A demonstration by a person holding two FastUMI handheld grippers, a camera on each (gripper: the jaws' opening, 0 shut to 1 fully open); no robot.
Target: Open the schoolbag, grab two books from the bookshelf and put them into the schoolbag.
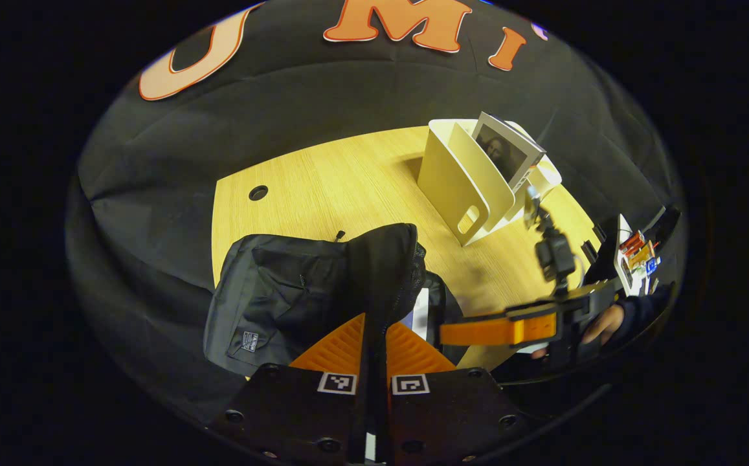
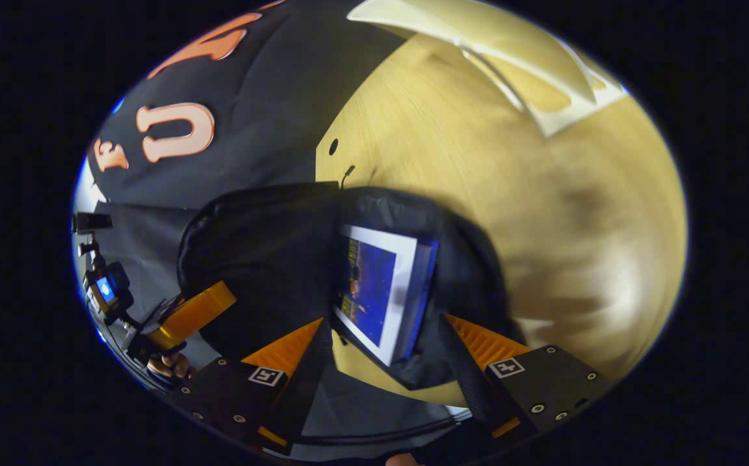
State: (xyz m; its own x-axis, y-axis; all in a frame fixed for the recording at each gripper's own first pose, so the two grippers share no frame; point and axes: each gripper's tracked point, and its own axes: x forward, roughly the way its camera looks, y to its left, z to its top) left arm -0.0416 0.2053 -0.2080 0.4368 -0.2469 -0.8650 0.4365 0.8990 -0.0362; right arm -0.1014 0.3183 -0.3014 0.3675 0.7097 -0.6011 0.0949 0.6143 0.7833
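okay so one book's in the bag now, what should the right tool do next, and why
Probably swing the right tool over to the bookshelf for the second book. Its fingers are spread and empty, one book already sits in the open schoolbag, and the left tool is clamped on the flap, holding it open.

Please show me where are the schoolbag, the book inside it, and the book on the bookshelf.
schoolbag (image 1: 283,291): left gripper view, front pocket.
book inside it (image 2: 374,288): right gripper view, blue cover.
book on the bookshelf (image 1: 507,152): left gripper view, portrait cover.
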